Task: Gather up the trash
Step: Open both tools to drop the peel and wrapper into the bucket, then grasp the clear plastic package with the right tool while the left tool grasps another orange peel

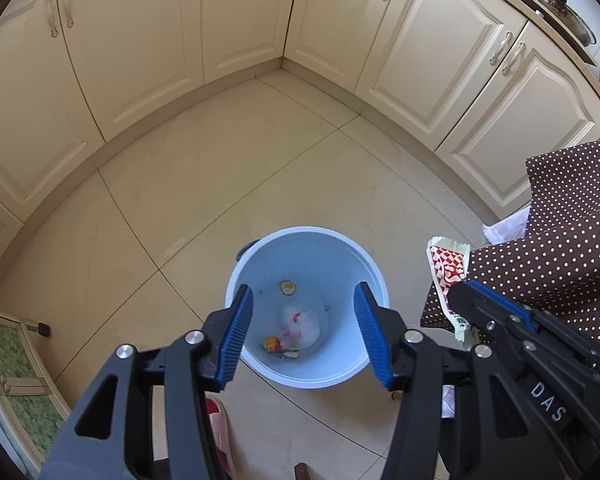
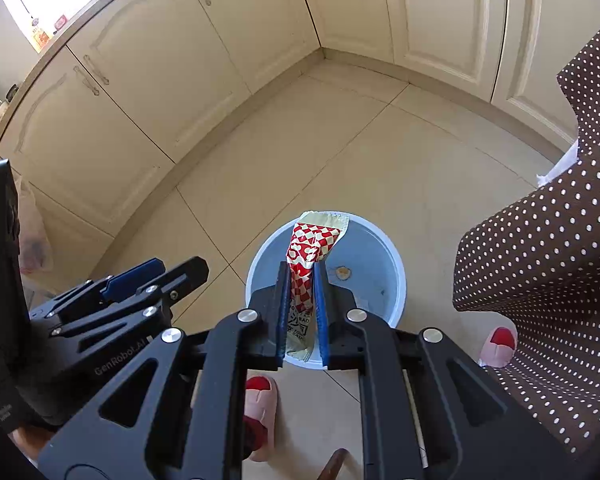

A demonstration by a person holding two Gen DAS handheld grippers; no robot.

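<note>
A light blue trash bin (image 1: pixel 376 276) stands on the tiled floor, with a white crumpled bag (image 1: pixel 300 322) and small scraps at its bottom. My left gripper (image 1: pixel 303 322) hangs open over the bin with nothing between its fingers. My right gripper (image 2: pixel 302 280) is shut on a red-and-white checkered snack wrapper (image 2: pixel 306 250), held above the bin (image 2: pixel 380 248). In the left wrist view the same wrapper (image 1: pixel 448 266) sticks up from the right gripper (image 1: pixel 466 290) just right of the bin. The left gripper (image 2: pixel 180 268) shows at the left of the right wrist view.
Cream kitchen cabinets (image 1: pixel 236 20) line the corner behind the bin. A brown polka-dot cloth (image 2: pixel 540 264) hangs at the right. The person's pink slippers (image 2: pixel 260 408) stand just before the bin. A plastic bag (image 2: pixel 34 236) sits by the left cabinets.
</note>
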